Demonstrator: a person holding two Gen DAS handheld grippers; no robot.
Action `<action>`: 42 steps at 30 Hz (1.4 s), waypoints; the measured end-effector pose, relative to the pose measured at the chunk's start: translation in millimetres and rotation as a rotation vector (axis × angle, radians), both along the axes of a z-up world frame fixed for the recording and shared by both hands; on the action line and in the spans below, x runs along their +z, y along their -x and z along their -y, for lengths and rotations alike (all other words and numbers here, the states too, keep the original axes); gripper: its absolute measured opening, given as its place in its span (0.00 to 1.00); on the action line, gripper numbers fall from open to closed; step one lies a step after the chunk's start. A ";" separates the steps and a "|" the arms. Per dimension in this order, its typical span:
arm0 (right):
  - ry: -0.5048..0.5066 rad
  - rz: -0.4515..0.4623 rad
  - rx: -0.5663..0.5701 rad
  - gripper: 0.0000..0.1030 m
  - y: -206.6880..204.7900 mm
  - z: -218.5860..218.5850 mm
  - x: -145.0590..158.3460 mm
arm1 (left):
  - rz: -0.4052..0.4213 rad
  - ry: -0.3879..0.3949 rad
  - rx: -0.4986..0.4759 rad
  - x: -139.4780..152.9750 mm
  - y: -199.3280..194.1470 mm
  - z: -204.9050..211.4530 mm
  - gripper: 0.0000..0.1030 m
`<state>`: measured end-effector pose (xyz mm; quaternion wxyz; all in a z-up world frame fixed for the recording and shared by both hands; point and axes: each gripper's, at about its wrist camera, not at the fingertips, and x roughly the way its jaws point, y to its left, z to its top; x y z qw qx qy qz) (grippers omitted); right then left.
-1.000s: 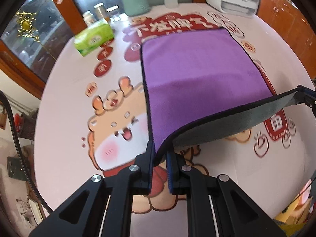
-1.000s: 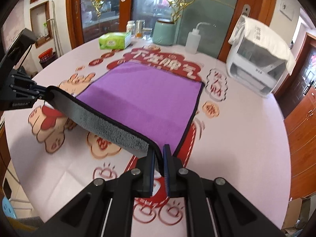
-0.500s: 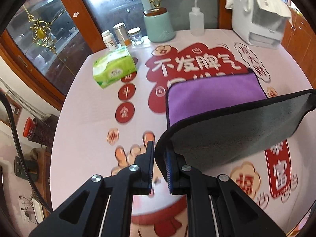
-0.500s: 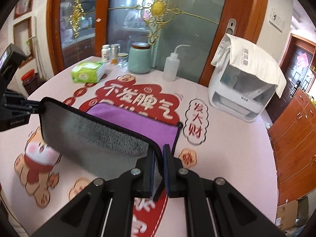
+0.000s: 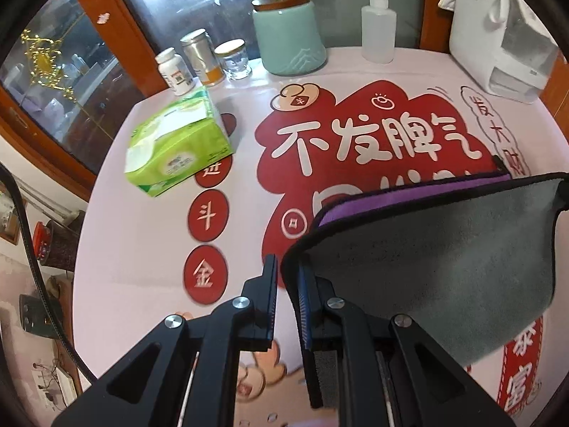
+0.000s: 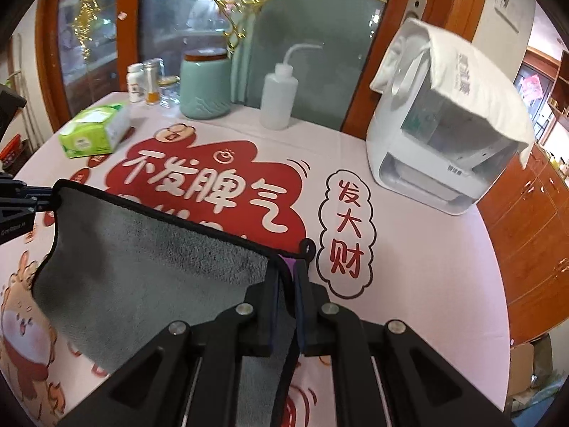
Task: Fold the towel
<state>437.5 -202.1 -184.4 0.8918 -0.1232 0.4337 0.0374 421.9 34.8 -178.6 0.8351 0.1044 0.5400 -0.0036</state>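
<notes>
Carrying the lifted edge level toward the far hem calls for both corners held taut and lowered together, so the 2 hems align. The left gripper (image 5: 286, 277) pinches the towel (image 5: 444, 256) corner at lower centre; the grey underside fills the right of the frame above the table (image 5: 142, 249). The right gripper (image 6: 286, 277) is clamped on the other corner at lower centre, with cloth spreading left.

A home dining room, probably. Round table (image 6: 426, 267) under a pink cartoon cloth with festive Chinese lettering; tissue pack (image 5: 176, 142), pill bottle (image 5: 176, 71), jars and a teal canister (image 6: 204, 85) set along its far edge. Behind, wood-framed glass doors (image 6: 170, 17) with gilt ornament. Cloth-draped white appliance (image 6: 444, 142), make unclear.
</notes>
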 end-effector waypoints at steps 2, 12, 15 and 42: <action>-0.003 -0.006 -0.006 0.06 -9.1 -0.8 -6.9 | -0.003 -0.002 0.003 -7.8 -8.2 2.9 0.08; 0.014 -0.084 -0.038 0.06 -40.9 0.3 -48.0 | -0.037 -0.009 0.021 -39.3 -41.7 10.4 0.07; 0.012 -0.097 -0.047 0.06 -45.9 -0.2 -56.1 | -0.057 -0.021 0.027 -51.9 -47.3 12.5 0.08; -0.064 -0.014 -0.092 0.62 27.7 7.7 6.0 | 0.025 0.091 0.061 5.5 31.2 12.5 0.92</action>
